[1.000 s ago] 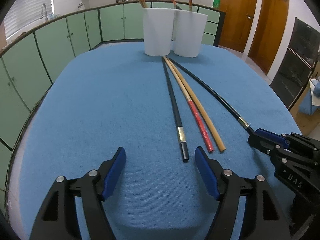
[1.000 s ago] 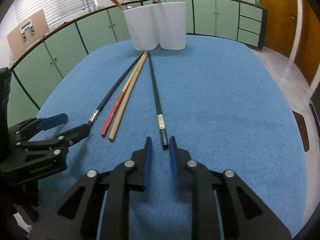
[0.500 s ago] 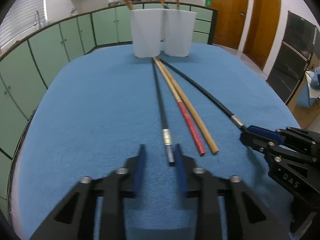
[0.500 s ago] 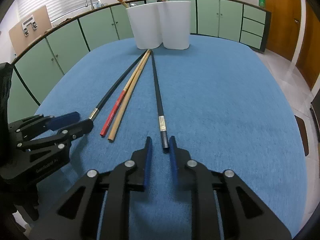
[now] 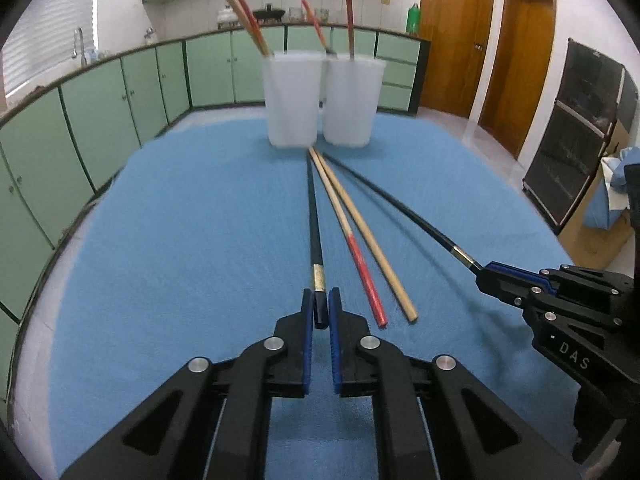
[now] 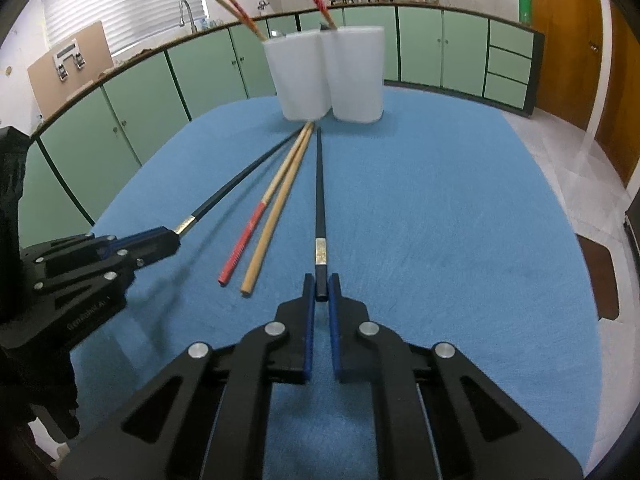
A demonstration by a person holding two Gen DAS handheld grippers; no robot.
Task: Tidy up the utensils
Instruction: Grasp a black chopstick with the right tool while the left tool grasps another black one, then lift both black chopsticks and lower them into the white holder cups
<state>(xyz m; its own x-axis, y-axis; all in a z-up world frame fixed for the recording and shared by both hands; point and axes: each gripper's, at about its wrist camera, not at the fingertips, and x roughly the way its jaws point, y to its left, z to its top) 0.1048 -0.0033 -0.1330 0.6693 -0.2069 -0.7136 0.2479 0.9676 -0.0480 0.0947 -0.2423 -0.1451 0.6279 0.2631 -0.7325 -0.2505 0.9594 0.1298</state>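
**A:** What is the left gripper (image 5: 321,312) doing?

**B:** It is clenched on the near end of the left black chopstick (image 5: 314,216). The blue pads press on either side of the butt, just below its metal band. From there the stick runs toward 12 o'clock, up to the foot of the left white cup (image 5: 294,100).

**A:** And the right gripper (image 6: 321,292)?

**B:** The same. It grasps the butt of the right black chopstick (image 6: 320,184), which also points to 12 o'clock in the right wrist view, toward the gap between that cup and the right white cup (image 6: 358,76). In the left wrist view that claw sits at about 3 o'clock.

**A:** What lies between the two black sticks?

**B:** A red-tipped chopstick (image 5: 352,240) and a plain wooden chopstick (image 5: 376,248). They lie side by side on the blue cloth (image 5: 180,240), and neither claw touches them. Their far tips meet near the cups.

**A:** Are the black sticks off the cloth?

**B:** I cannot tell. Both cups hold upright chopsticks.
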